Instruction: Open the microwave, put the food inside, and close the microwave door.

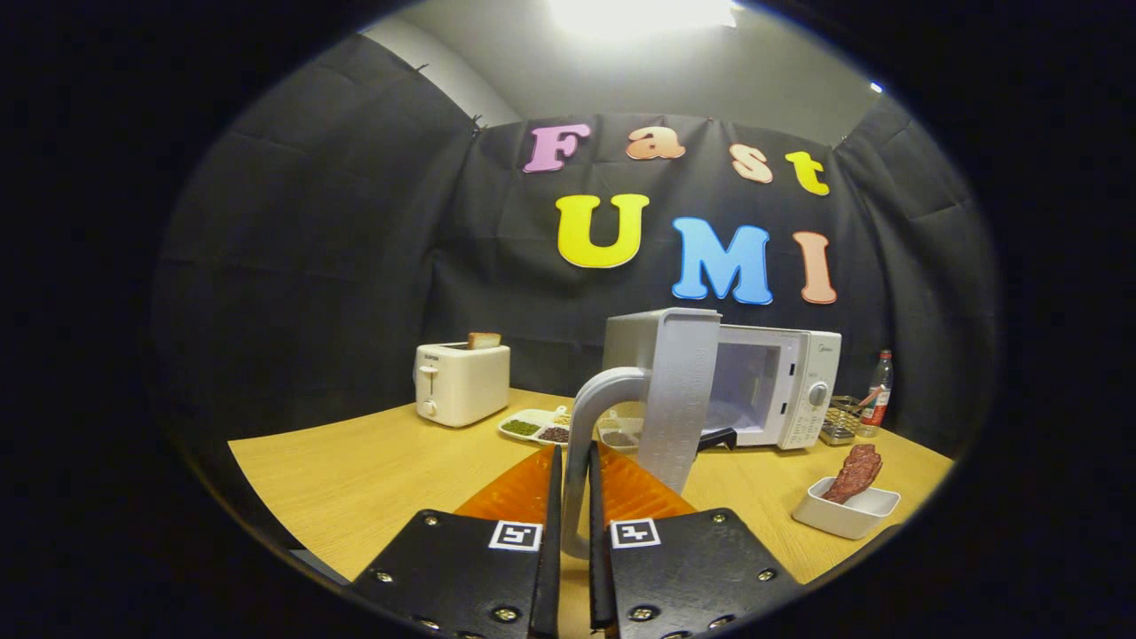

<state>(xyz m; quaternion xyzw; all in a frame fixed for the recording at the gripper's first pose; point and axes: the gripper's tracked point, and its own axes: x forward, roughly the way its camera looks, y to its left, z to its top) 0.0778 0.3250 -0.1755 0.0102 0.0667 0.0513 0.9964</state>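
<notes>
Gripping the open microwave (781,390) door's handle (581,444), the hand-held gripper (572,470) is clamped.

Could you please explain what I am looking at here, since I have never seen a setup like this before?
This is a handheld two-finger gripper that a person carries; the camera rides on it and looks forward along the fingers. Both fingers are closed on the curved door handle of the microwave, whose door stands swung open toward the camera. On the wooden table sit a white toaster with bread in it, a divided tray of grains, a bottle beside the microwave, and a white dish holding a piece of food, which still waits outside.
</notes>
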